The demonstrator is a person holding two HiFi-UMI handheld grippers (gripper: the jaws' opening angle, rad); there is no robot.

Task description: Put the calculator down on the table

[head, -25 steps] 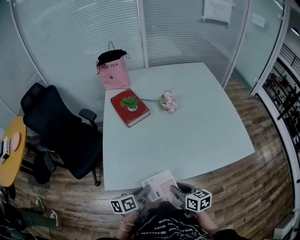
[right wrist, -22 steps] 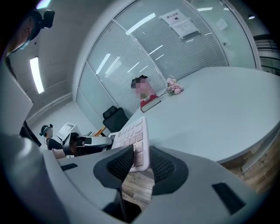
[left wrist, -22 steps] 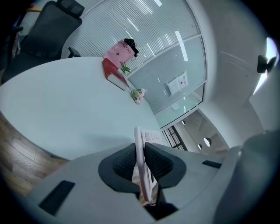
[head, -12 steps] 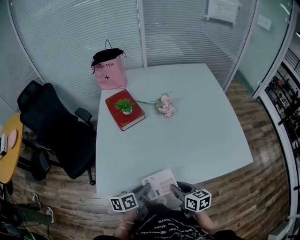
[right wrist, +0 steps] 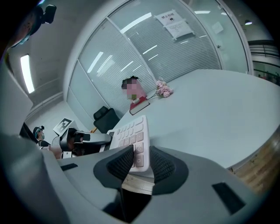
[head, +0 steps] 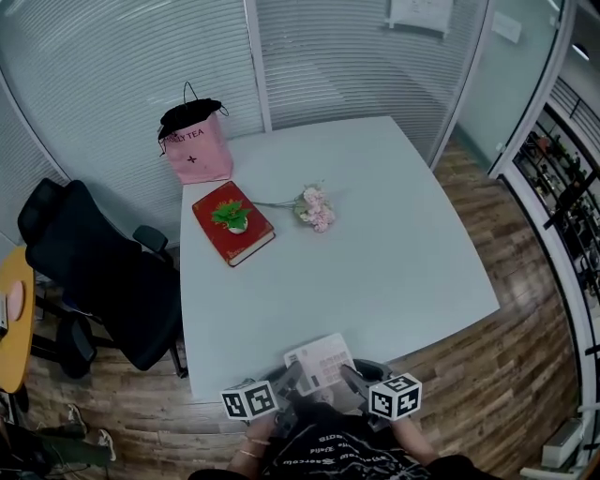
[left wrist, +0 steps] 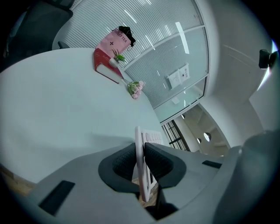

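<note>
Both sets of jaws grip the calculator (head: 319,362). The left gripper (left wrist: 141,151) is closed on the calculator's left edge. The right gripper (right wrist: 141,158) is closed on its right edge, with one pad over the keys. The calculator is held between them at the near edge of the bench (head: 394,253), key face upward. At the far left of the bench are a red book (head: 234,227), pink flowers (head: 314,208) and a pink bag (head: 195,155).

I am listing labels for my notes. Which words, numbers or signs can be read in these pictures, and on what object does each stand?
"DAILY TEA" (small, first letters uncertain), with a cross below it: pink bag.
Sheet on the glass wall: too small to read.
Keys of the calculator: too blurred to read.
</note>
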